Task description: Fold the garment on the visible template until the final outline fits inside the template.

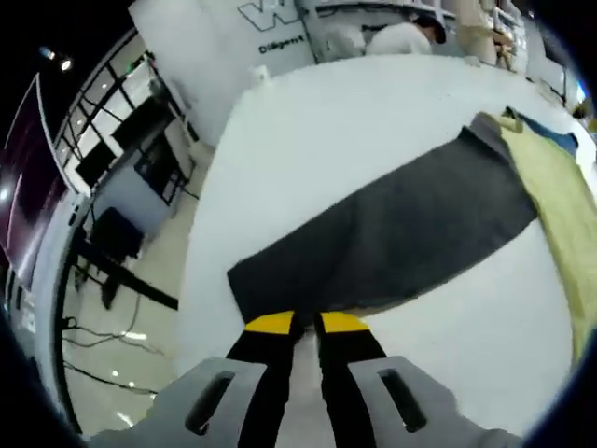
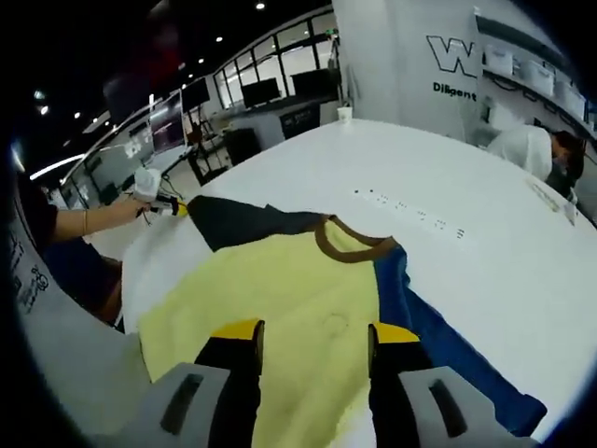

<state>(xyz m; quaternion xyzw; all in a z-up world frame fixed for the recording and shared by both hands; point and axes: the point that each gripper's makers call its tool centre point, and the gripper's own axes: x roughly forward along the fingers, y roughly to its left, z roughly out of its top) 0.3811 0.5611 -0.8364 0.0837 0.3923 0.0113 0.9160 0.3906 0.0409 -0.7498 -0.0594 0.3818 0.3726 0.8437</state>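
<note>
Left gripper view: the left hand-held gripper (image 1: 306, 324), its jaws drawn narrow, is reaching the near edge of a dark grey template (image 1: 392, 238) lying flat on the white desk (image 1: 373, 112); whether it is pinching that edge cannot be told, and the yellow garment (image 1: 560, 201) is lying along the template's far end. Right gripper view: the right hand-held gripper (image 2: 312, 334), jaws wide and holding nothing, is hovering over the yellow garment (image 2: 280, 299), which is lying spread out with its brown collar (image 2: 350, 245) and blue sleeve (image 2: 438, 341) showing, partly over the dark template (image 2: 238, 222). Folding is judged to be barely begun, with every fold remaining.
</note>
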